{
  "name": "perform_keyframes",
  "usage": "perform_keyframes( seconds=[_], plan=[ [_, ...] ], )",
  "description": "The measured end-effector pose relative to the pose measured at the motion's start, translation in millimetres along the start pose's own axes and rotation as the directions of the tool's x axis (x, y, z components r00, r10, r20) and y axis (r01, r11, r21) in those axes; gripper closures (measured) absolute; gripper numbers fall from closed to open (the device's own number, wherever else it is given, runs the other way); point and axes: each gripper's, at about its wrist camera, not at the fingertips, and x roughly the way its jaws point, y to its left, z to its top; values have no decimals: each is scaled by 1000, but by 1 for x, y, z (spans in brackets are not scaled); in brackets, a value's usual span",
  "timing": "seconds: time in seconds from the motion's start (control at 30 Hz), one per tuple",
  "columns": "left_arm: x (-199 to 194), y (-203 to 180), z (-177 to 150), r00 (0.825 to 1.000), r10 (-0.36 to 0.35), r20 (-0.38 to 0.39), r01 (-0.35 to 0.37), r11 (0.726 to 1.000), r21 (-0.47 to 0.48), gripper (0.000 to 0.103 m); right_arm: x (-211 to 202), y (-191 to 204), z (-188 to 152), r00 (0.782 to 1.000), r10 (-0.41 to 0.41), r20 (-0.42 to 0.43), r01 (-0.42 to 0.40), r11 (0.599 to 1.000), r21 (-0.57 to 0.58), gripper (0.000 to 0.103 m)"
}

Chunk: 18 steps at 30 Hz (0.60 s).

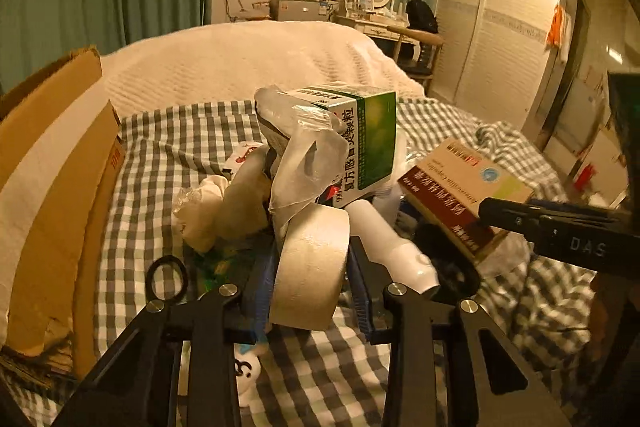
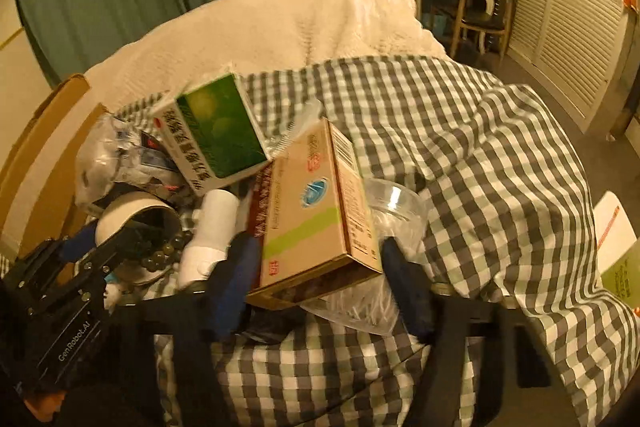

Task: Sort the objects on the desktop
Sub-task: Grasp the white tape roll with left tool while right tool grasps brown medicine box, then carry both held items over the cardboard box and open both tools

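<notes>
**Both tools gripped items from the pile on the bed**

The clutter lay heaped on a checked cloth (image 2: 460, 131) spread over the bed, with a cardboard box (image 1: 52, 163) standing open at the left edge.

The left tool (image 1: 310, 291) was closed partway on a roll of beige tape (image 1: 310, 267), which stood on edge between its blue pads, both pads pressed against the roll's flat sides. Just beside the roll on the right lay a white bottle (image 1: 394, 247), tilted on its side. Behind the roll, a green-and-white medicine box (image 1: 360, 135) leaned upright in the pile, with crumpled clear plastic (image 1: 304, 155) draped against it.

The right tool (image 2: 316, 279) stood about half open and clamped a tan-and-maroon medicine box (image 2: 312, 215) by its near end, one pad on each side, the box tipped upward away from the camera. Under and beside that box sat a clear plastic container (image 2: 394, 203). In the right wrist view, some dark beads (image 2: 160, 255) showed near the tape roll's hollow core.
</notes>
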Motion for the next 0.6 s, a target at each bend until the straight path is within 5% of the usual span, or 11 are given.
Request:
perform_keyframes(
  seconds=[0.3,0.6],
  plan=[
    [-24,5,0,998,-26,49,29,998,-52,70,-26,-4,2,996,67,53,-69,997,28,65],
    [-53,9,3,992,-66,112,72,996,-58,72,-63,12,-7,990,90,111,-87,996,-33,68]
  ],
)
